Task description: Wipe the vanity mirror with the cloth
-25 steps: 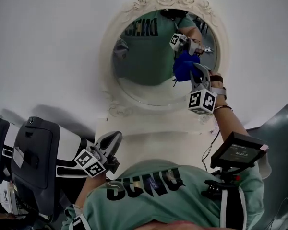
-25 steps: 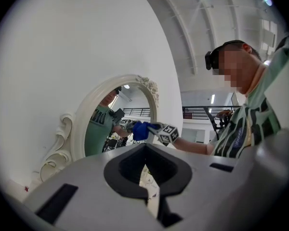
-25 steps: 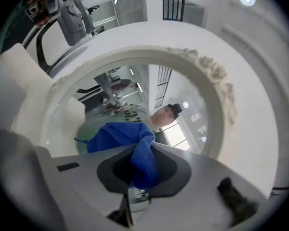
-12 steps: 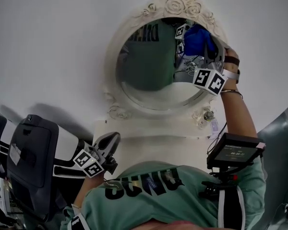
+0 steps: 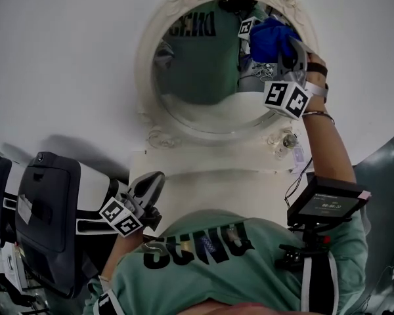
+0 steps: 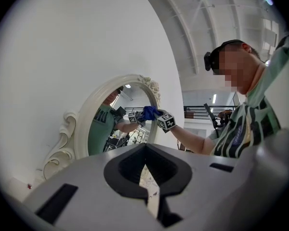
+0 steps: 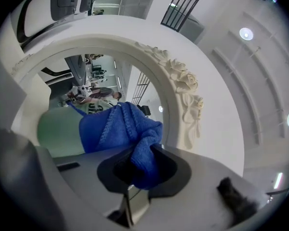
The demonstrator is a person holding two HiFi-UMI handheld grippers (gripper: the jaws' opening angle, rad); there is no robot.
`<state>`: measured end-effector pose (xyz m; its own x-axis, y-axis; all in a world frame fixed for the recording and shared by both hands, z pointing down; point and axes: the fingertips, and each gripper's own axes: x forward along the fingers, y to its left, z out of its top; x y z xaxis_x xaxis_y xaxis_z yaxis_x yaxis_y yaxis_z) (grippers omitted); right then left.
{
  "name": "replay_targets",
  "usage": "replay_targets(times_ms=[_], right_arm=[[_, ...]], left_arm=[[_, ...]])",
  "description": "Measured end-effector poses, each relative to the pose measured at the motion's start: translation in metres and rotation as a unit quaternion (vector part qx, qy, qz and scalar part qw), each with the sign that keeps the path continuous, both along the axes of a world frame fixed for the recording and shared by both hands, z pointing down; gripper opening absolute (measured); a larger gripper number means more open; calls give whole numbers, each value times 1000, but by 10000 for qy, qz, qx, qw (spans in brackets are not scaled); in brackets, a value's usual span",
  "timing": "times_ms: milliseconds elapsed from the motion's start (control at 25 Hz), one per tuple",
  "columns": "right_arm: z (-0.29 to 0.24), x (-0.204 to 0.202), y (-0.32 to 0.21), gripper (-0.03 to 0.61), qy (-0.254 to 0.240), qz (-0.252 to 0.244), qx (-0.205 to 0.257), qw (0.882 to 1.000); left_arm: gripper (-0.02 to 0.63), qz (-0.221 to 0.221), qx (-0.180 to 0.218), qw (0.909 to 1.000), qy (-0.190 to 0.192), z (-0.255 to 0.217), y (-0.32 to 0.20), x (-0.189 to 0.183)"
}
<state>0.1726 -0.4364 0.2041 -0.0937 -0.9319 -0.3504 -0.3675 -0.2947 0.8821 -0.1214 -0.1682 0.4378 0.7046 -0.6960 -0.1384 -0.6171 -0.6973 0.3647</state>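
Observation:
The oval vanity mirror (image 5: 210, 71) has a carved white frame (image 7: 185, 97) and hangs on a white wall. My right gripper (image 5: 284, 51) is shut on a bunched blue cloth (image 5: 270, 37), which presses on the glass at the mirror's upper right, near the frame. In the right gripper view the blue cloth (image 7: 123, 129) fills the space between the jaws, against the glass (image 7: 67, 105). My left gripper (image 5: 148, 192) hangs low at the left, away from the mirror, its jaws closed on nothing. From the left gripper view the mirror (image 6: 118, 124) and the cloth (image 6: 149, 112) show at a distance.
A white shelf (image 5: 217, 176) runs below the mirror. A black and white machine (image 5: 46, 215) stands at the lower left. A small screen device (image 5: 327, 202) is mounted at the person's right side. The person's green shirt (image 5: 203, 261) fills the bottom.
My right gripper carried the cloth up from the mirror's right middle to its upper right edge. The left gripper stayed where it was.

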Motion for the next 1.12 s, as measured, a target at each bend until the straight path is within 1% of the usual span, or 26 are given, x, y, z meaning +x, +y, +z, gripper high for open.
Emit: replay_targets(times_ms=[160,240,320,400,480,560,720,840,1000,1120], right_arm=[[71,8,6,51,149,75,-408,9990],[119,12,6,51,169,129,-772,9968],[177,16,8,51,208,251,-1277,9913],[244,26,10,51,346,479,-1921,9796],[307,42,10,51,563,721,-2556,9624],[346,45,10,51,726,766,-2870,9521],[369,28,15,51,376,690,-3335,9395],[383,20,21,51,336,597,-3500,9342],[389,16,22,51,294,550,-3702,9269],[396,14,20,51,50,403,-4039,9139]], left_arm=[[9,124,-77,9999,-63,7,2,9],[9,158,-108,9998,-84,11,2,12],[9,195,-192,9996,-111,16,4,14],[9,249,-294,9991,-150,20,7,16],[9,287,-363,9988,-179,23,6,21],[9,293,-415,9985,-205,24,5,24],[9,359,-479,9979,-252,23,9,31],[9,399,-524,9975,-267,24,16,35],[9,323,-485,9981,-211,20,19,28],[9,292,-354,9988,-170,15,14,20]])
